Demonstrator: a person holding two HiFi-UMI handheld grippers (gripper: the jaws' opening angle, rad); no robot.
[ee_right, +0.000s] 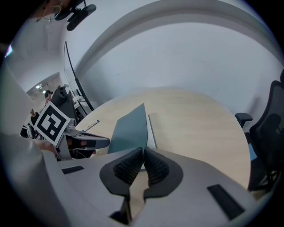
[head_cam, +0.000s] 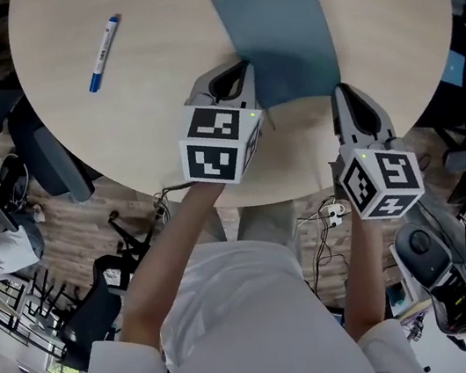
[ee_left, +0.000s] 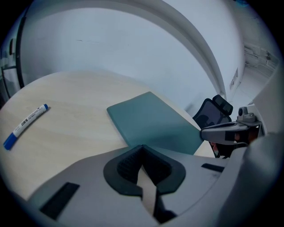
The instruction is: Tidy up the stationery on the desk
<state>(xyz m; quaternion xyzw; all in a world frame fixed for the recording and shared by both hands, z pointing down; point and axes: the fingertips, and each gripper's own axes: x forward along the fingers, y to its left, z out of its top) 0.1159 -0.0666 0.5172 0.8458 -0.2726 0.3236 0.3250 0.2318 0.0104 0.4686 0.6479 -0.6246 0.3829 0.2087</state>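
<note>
Right claw [ee_right: 143, 151] pinching notebook [ee_right: 131, 128], lengthwise — pointing away

From where I stand, the round pale wood-grain table [head_cam: 156, 105] fills the middle of the room, set against a smooth white wall [ee_left: 133, 53] that curves round behind it. Under and around it runs a brown wood-plank floor [head_cam: 69, 246], with a tangle of dark cables [head_cam: 321, 241] lying beneath the table's near edge. A black office chair with a headrest [ee_left: 214, 113] is pulled up at one side, another black armchair [ee_right: 266, 133] stands just off the opposite rim, and a black wheeled chair base [head_cam: 122, 263] sits further out on the planks. Beyond a dark-framed glass partition [ee_right: 73, 75], bright ceiling lights [ee_right: 42, 86] shine over more desks.
</note>
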